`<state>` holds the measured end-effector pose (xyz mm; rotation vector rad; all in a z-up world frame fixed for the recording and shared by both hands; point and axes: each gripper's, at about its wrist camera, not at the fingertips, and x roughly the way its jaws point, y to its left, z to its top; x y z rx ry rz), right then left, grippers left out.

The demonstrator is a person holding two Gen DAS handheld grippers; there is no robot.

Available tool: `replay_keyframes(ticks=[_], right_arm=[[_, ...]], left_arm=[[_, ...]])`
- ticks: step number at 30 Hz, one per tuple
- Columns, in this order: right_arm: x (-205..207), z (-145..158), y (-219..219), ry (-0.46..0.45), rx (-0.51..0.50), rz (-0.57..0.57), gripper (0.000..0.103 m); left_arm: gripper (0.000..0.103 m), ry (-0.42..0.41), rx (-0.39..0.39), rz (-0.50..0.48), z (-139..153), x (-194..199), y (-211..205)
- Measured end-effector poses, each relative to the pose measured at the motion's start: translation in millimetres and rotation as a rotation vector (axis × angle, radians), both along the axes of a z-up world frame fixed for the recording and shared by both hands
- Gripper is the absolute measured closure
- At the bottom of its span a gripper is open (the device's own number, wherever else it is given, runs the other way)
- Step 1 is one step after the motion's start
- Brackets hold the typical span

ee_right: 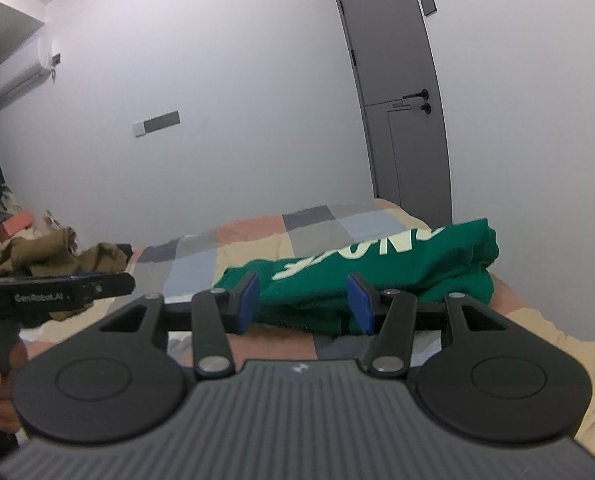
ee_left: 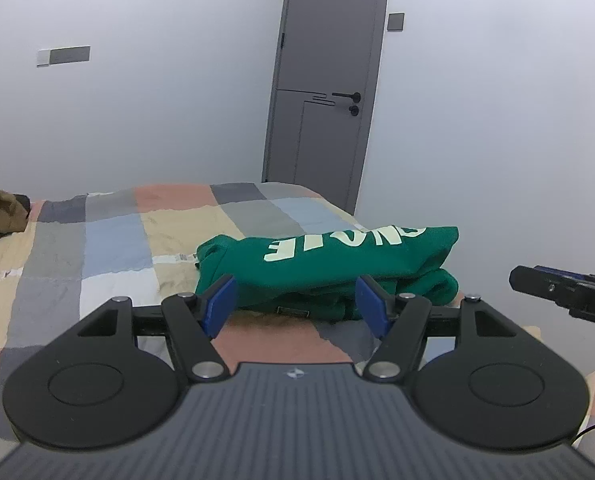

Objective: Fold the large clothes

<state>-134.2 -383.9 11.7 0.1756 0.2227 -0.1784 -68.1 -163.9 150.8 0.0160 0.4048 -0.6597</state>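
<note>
Fabric of the green sweatshirt (ee_left: 325,264) looked thick and soft, so I judged it would be light but floppy, and would sag and lose its shape if it was lifted by one point only. It lay already folded into a compact bundle on the checked bedcover (ee_left: 109,240) of the bed, near the corner by the grey door (ee_left: 325,80). Best places to hold it seemed to be the two ends of the near folded edge, one for each gripper, so that the layers stay together.

The left gripper (ee_left: 295,304) hovered just in front of the bundle with its blue pads apart and nothing between them. The right gripper (ee_right: 301,304) was beside it, also with pads apart and empty.

Large pale letters ran across the sweatshirt, upside down from here; I could read only something like "ONAL" and an "E", not the full word. A small dark label (ee_left: 293,312) sat on the near edge, not readable. On the side of the left gripper, the right view showed "GenRobot.AI". A brown garment (ee_right: 57,256) lay at the far left of the bed.
</note>
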Motion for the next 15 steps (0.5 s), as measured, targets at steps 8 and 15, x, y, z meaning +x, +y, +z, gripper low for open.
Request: replay_keyframes(ticks=[8, 15], right_arm=[[-6, -9, 15, 0.027, -0.064, -0.040, 0.051], [1, -14, 13, 0.051, -0.040, -0.049, 0.052]], left_arm=[[0.032, 0.014, -0.005, 0.010, -11, 1, 5], [0.032, 0.019, 0.012, 0.005, -16, 3, 3]])
